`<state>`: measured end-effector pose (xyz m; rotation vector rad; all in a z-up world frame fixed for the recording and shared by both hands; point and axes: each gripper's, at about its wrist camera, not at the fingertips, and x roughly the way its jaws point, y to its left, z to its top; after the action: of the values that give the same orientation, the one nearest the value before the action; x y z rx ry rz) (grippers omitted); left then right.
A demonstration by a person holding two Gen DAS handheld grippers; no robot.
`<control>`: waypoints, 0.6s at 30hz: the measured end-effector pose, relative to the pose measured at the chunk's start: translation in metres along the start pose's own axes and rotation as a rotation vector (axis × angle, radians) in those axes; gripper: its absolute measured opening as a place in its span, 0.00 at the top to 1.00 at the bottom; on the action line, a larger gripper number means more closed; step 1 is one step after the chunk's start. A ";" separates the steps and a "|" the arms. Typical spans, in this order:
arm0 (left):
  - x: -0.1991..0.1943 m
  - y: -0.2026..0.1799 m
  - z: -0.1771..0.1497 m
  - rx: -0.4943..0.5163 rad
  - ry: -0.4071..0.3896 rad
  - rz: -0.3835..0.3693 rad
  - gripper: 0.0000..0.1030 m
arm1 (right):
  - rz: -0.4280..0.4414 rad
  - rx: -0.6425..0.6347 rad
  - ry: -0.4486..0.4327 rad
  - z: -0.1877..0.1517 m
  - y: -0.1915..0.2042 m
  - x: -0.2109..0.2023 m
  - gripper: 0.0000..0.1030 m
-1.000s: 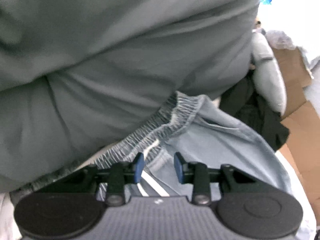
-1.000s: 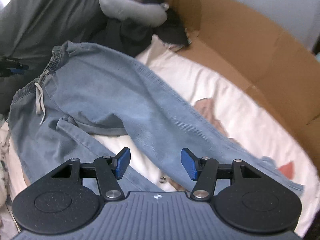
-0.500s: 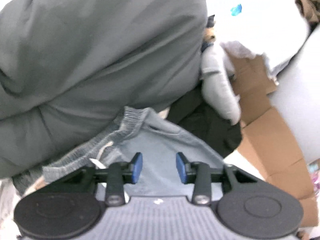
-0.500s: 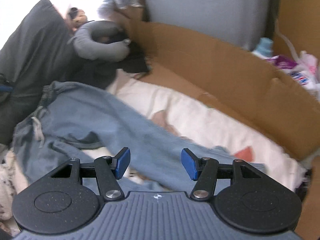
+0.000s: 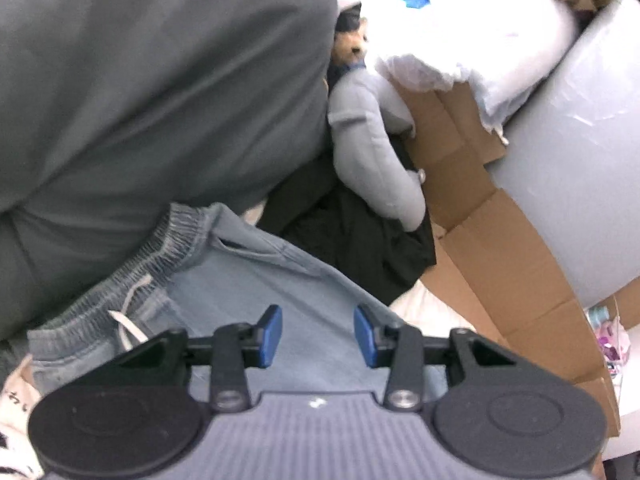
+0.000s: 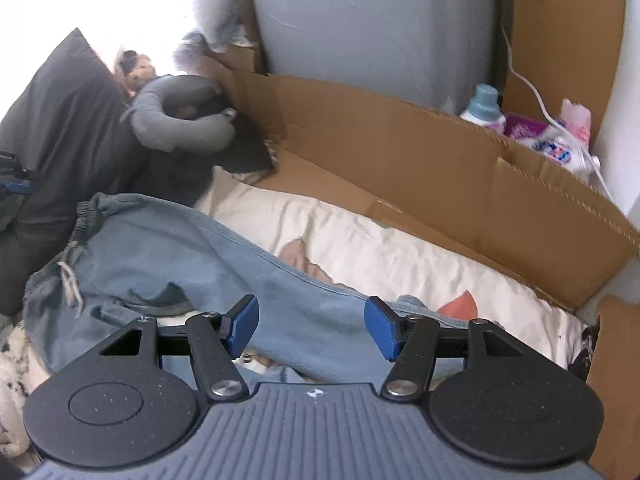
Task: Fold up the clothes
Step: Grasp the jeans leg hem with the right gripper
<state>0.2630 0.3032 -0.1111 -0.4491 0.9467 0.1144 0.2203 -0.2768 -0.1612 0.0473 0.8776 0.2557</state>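
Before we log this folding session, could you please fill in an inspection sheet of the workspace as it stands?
Surface: cream bedding, patterned, mostly covered.
Job's things: blue drawstring trousers spread unfolded, waistband against a grey cushion.
Clutter: grey neck pillow on black clothing; detergent bottle.
Grippers: left gripper and right gripper open above the trousers, holding nothing.
Cables: white cable beside the bottle.
Surroundings: cardboard wall along the bedding.

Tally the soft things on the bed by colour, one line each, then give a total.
Blue: 1, the light blue drawstring trousers
Grey: 1, the grey U-shaped neck pillow
Black: 1, the crumpled black garment
Total: 3
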 end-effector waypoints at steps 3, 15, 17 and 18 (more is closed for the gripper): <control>0.024 -0.008 0.001 0.009 0.026 -0.013 0.59 | 0.006 0.027 0.016 -0.009 -0.011 0.019 0.37; 0.130 -0.053 0.007 0.071 0.079 -0.009 0.60 | -0.094 0.072 -0.021 -0.038 -0.054 0.077 0.37; 0.144 -0.063 0.011 0.096 0.065 -0.006 0.60 | -0.100 0.095 -0.026 -0.045 -0.063 0.083 0.37; 0.150 -0.068 0.012 0.109 0.058 -0.004 0.60 | -0.103 0.105 -0.028 -0.048 -0.068 0.086 0.37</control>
<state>0.3799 0.2323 -0.2037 -0.3551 1.0037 0.0460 0.2497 -0.3254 -0.2673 0.1025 0.8620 0.1121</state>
